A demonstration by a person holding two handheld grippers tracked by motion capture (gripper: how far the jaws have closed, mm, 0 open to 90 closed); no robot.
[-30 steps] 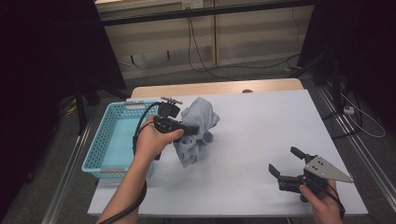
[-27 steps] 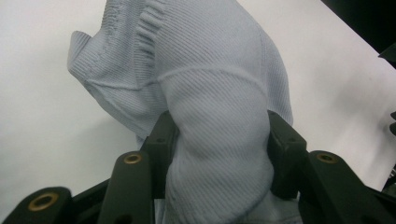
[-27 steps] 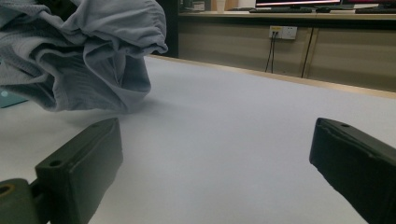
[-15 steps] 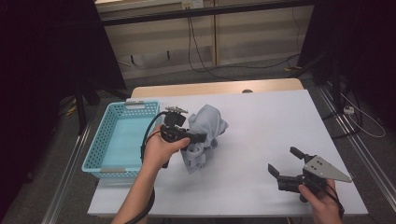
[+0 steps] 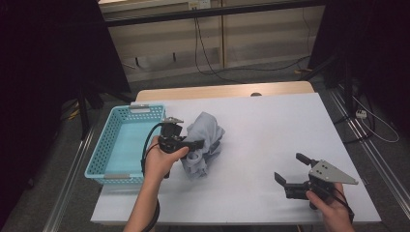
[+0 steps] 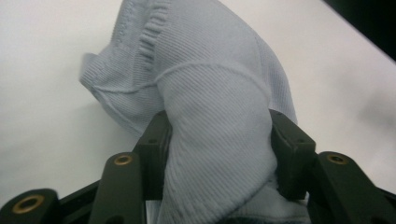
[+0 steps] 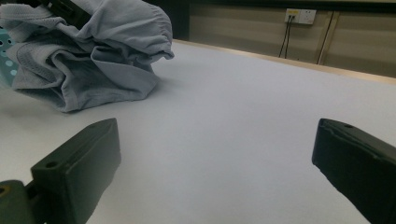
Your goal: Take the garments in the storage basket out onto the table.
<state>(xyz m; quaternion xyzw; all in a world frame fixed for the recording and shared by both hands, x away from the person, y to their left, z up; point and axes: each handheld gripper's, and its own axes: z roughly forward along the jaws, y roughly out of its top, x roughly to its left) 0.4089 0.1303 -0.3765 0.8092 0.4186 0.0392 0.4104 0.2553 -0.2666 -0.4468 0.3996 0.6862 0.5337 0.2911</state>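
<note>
While the left claw pinches a thick fold of the pale blue knit sweater, its jaws have just been opening slightly with cloth between them. Sweater sits crumpled on the white counter, just beside the turquoise basket. Right claw spread wide, well apart, empty.

A crumpled pale blue-grey ribbed garment rests bunched just beside the basket.
</note>
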